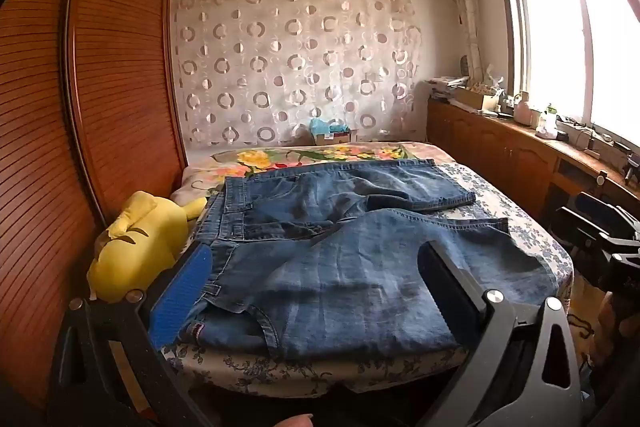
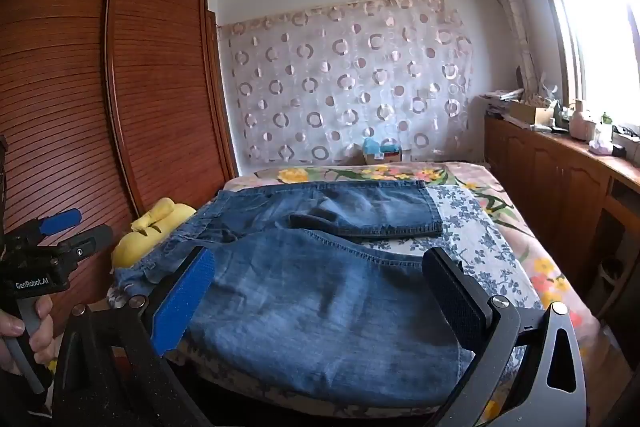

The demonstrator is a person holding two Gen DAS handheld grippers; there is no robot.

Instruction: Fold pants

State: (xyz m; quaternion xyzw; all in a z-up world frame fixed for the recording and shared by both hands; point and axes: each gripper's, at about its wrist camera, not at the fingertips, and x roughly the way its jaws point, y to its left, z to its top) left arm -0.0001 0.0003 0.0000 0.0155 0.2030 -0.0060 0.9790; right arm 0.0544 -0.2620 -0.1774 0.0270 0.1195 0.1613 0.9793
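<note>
Blue denim pants (image 1: 320, 247) lie spread flat on the bed, waistband at the left, both legs running to the right, the far leg a little apart from the near one. They also show in the right wrist view (image 2: 320, 287). My left gripper (image 1: 316, 267) is open and empty, hovering above the pants near the waist end. My right gripper (image 2: 320, 275) is open and empty above the near leg. The left gripper also shows at the left edge of the right wrist view (image 2: 60, 231), and the right gripper at the right edge of the left wrist view (image 1: 600, 227).
A yellow plush toy (image 1: 136, 247) lies at the bed's left side, against the wooden wardrobe (image 1: 80, 127). A small box (image 1: 332, 135) sits at the bed's far end. A wooden cabinet (image 1: 500, 147) with clutter runs under the window at the right. The bed (image 1: 520, 227) has a floral sheet.
</note>
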